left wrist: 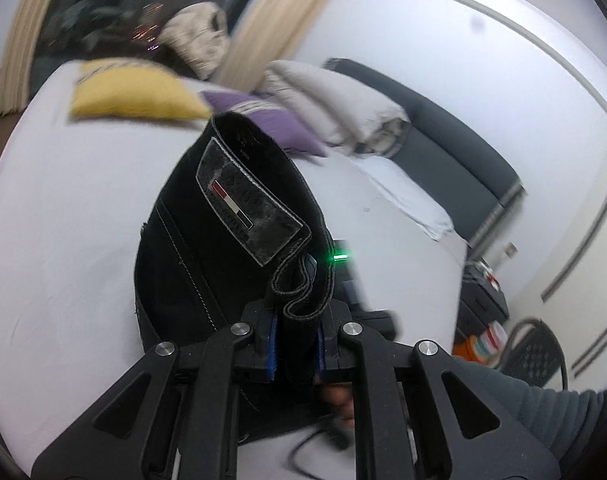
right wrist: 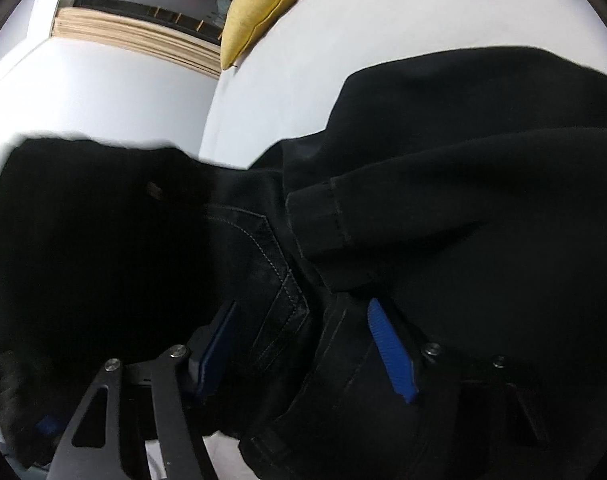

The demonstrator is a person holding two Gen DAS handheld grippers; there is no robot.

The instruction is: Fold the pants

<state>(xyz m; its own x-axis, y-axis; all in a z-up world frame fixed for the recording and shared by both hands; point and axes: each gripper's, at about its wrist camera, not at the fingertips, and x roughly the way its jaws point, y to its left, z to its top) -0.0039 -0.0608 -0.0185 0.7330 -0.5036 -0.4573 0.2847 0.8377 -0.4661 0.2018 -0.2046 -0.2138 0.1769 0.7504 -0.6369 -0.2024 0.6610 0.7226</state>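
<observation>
Black jeans (left wrist: pixel 223 216) with a grey waistband patch hang above the white bed (left wrist: pixel 63 240). My left gripper (left wrist: pixel 297 336) is shut on the waistband near a belt loop (left wrist: pixel 299 284) and holds it up. In the right wrist view the black jeans (right wrist: pixel 443 184) fill most of the frame, bunched on the bed (right wrist: pixel 363 12). My right gripper (right wrist: pixel 303 344) is open, its blue pads (right wrist: pixel 391 352) spread wide with denim lying between them. A raised dark fold covers the left side of that view.
A yellow pillow (left wrist: pixel 131 92), a purple pillow (left wrist: pixel 263 120) and a folded beige duvet (left wrist: pixel 343 108) lie at the head of the bed by a dark headboard (left wrist: pixel 463 152). A nightstand (left wrist: pixel 483 292) stands beside the bed. The yellow pillow (right wrist: pixel 259 4) also shows in the right wrist view.
</observation>
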